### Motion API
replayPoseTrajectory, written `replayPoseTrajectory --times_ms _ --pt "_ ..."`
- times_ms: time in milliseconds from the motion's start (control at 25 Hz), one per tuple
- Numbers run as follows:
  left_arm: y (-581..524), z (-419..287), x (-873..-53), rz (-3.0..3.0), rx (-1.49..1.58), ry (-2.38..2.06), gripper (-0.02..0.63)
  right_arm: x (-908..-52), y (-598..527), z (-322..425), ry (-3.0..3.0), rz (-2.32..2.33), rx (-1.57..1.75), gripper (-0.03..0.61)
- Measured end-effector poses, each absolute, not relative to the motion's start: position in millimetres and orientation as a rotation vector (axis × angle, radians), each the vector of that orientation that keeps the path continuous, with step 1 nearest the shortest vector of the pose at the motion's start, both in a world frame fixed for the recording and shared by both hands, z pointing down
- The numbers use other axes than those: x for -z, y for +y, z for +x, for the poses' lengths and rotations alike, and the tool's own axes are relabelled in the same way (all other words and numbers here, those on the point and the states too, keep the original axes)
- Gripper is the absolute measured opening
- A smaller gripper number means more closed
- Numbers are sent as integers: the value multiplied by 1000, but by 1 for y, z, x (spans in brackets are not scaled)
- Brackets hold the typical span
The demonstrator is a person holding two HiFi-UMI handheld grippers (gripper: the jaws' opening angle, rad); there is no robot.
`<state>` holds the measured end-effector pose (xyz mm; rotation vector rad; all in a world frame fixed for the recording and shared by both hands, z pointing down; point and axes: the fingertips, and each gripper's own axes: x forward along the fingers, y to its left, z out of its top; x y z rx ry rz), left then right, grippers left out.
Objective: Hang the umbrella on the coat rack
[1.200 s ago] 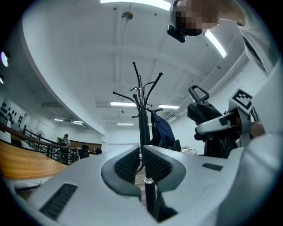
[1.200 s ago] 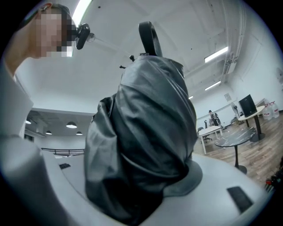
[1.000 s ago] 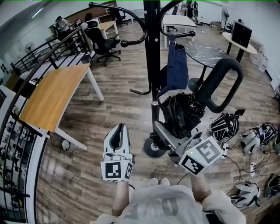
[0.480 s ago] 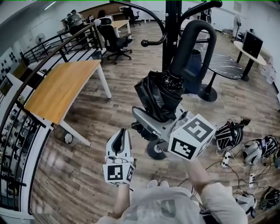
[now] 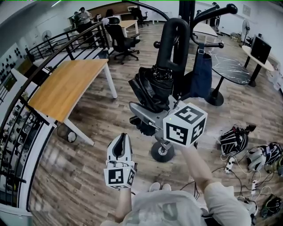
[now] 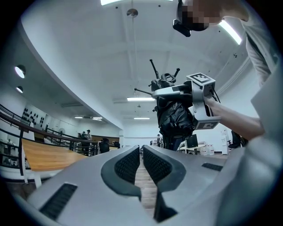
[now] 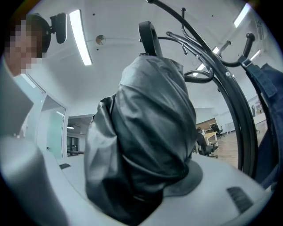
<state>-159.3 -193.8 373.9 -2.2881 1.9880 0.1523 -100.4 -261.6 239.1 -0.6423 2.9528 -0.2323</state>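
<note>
- My left gripper (image 5: 120, 137): low, level, jaws drawn together, nothing between them.
- My right gripper (image 5: 148, 117): forearm raised, clamped across the folded canopy.
- Umbrella (image 5: 152, 86): long axis up and away, loop handle (image 5: 170, 39) topmost.
- Coat rack (image 5: 186, 11): just behind; hooks above, blue bag (image 5: 201, 75) hanging right.
- Open floor left; table (image 5: 66, 88) beyond.

Light: bright, even, from ceiling strips (image 7: 82, 37)
Shadows: faint, soft
Edges: fisheye bending, dark corners
Focus: umbrella (image 7: 141, 145) soft beneath the strips
</note>
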Motion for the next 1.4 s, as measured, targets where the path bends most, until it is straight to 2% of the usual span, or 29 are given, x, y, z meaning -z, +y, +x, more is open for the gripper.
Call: replayPoseTrajectory --times_ms 520,1040,1400 --pt "-193 -190 -381 -2246 -126 2076 48 -269 -285 -144 3037 -499 403 285" --pt "-198 -196 -393 -2247 -94 2111 48 -282 -293 -150 2952 -347 615 285" --pt "-202 -196 -398 -2260 -83 2116 48 -300 -315 -137 2884 -415 700 285"
